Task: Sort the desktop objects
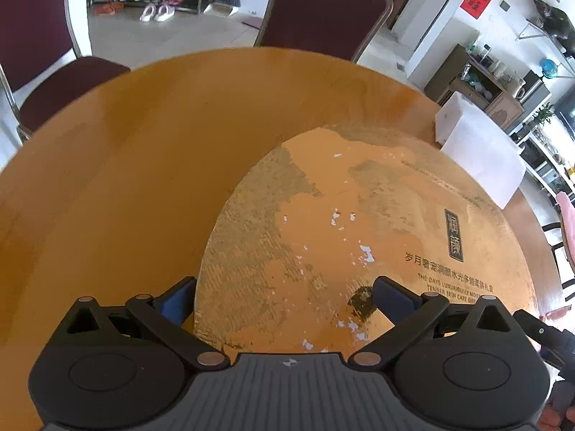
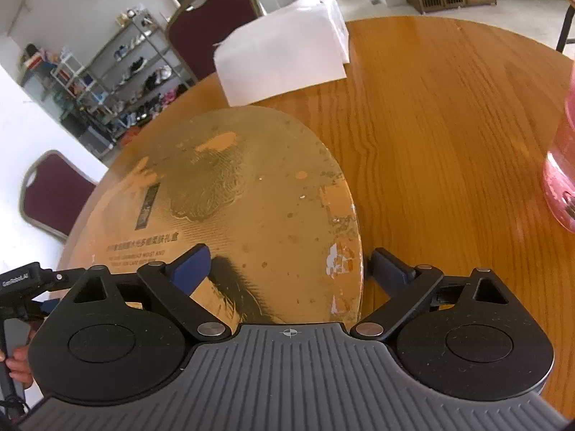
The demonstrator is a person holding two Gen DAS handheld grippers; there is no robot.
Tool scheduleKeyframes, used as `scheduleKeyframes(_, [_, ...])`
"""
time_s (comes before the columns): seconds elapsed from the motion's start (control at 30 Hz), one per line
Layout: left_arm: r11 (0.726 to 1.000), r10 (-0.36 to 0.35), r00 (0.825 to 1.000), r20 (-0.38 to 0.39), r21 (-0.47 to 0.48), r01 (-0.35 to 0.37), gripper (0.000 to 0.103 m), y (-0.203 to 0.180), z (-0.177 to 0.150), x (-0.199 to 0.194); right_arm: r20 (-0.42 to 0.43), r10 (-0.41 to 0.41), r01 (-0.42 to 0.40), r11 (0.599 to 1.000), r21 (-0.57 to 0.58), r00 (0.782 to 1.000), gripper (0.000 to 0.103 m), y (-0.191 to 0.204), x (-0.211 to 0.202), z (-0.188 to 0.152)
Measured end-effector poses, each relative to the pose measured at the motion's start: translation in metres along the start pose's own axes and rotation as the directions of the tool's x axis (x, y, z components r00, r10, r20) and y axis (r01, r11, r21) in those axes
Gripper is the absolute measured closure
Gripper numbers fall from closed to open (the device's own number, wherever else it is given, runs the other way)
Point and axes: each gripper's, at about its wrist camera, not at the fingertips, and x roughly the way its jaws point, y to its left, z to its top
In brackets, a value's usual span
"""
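Observation:
A round, flat gold box (image 1: pixel 359 215) with a worn, flaking top and printed lettering lies on the round wooden table (image 1: pixel 125 179). My left gripper (image 1: pixel 285 298) is open at the box's near left rim. Its left finger is outside the edge and its right finger is over the top. In the right wrist view the same gold box (image 2: pixel 251 197) fills the middle. My right gripper (image 2: pixel 289 267) is open across its near right rim, one finger over the lid and the other beside the box's wall. Neither gripper holds anything.
A white wrapped package (image 1: pixel 478 151) (image 2: pixel 284 57) sits on the table just beyond the box. A pink translucent bottle (image 2: pixel 564 165) stands at the right. Dark red chairs (image 1: pixel 323 3) (image 2: pixel 212 25) ring the far side. A hand (image 2: pixel 18 359) shows at the lower left.

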Motion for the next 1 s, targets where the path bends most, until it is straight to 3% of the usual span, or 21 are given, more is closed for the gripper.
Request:
scheduleKeyframes(0.3, [0.999, -0.04, 0.996, 0.076, 0.023, 0.038, 0.002, -0.007, 0.001, -0.053, 0.029, -0.025, 0.025, 1.0, -0.008, 0.999, 0.009, 0.026, -0.048, 0.003])
scheduleKeyframes(0.57, [0.988, -0.149, 0.977, 0.153, 0.059, 0.142, 0.003, -0.015, -0.008, -0.129, 0.14, -0.07, 0.079, 0.995, -0.061, 0.988, 0.01, 0.061, -0.144, -0.001])
scheduleKeyframes(0.73, [0.973, -0.225, 0.945, 0.237, 0.113, 0.203, 0.002, -0.025, -0.015, -0.205, 0.246, -0.079, 0.102, 0.991, -0.082, 0.966, 0.01, 0.085, -0.224, -0.016])
scheduleKeyframes(1.0, [0.941, -0.325, 0.869, 0.372, 0.218, 0.258, 0.002, -0.038, -0.045, -0.335, 0.39, -0.092, 0.144, 0.984, -0.107, 0.916, 0.01, 0.124, -0.349, -0.063])
